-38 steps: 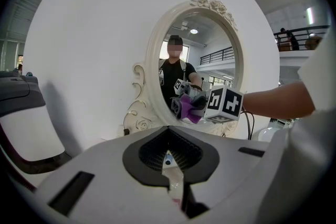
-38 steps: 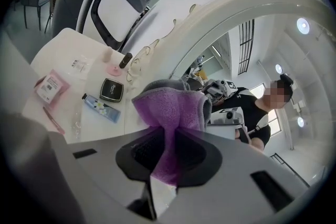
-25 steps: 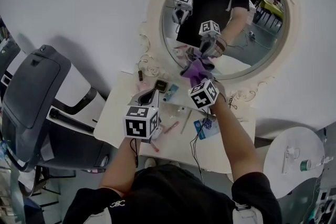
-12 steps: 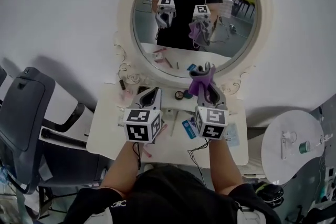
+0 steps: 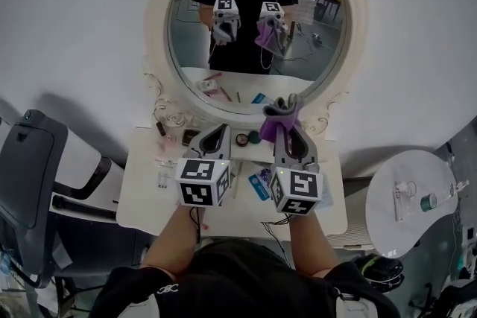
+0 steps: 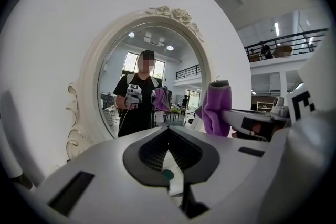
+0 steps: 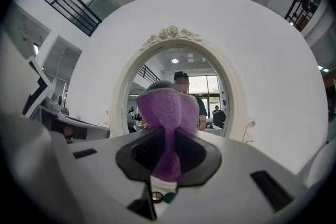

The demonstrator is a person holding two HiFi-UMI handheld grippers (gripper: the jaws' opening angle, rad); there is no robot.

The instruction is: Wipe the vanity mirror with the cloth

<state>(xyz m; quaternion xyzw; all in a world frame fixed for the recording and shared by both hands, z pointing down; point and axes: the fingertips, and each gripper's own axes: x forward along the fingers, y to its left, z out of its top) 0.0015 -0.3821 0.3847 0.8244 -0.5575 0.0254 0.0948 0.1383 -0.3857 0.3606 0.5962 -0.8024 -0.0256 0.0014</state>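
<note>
While the person stands square to the wall, a dark chair (image 5: pixel 36 175) sits far left, just beside the white table (image 5: pixel 141 194) that runs under the mirror (image 5: pixel 253 26). Over to the left gripper (image 5: pixel 219 130): it hovers above the table's back edge, pointing up at the mirror's lower frame, and its own view shows the left gripper (image 6: pixel 168 131) with both jaws pressed together and nothing between them. Small cosmetics (image 5: pixel 244 139) lie scattered on the tabletop between the 2 tools. Above them the round mirror in its ornate white frame reflects the person and both grippers held up side by side. Now the right gripper (image 5: pixel 287 104), level with the left and near it: it is clamped on the purple cloth (image 5: pixel 276 124), which bunches out above the tips and hangs in front of the mirror's bottom rim. From the right gripper view the cloth (image 7: pixel 167 113) is pinched at its waist between the jaws of the right gripper (image 7: pixel 168 136), its puffy top standing before the mirror (image 7: pixel 210 86); whether it touches the glass is not clear. Far right, a round side table (image 5: pixel 402 231) carries a small bottle (image 5: pixel 428 200).
</note>
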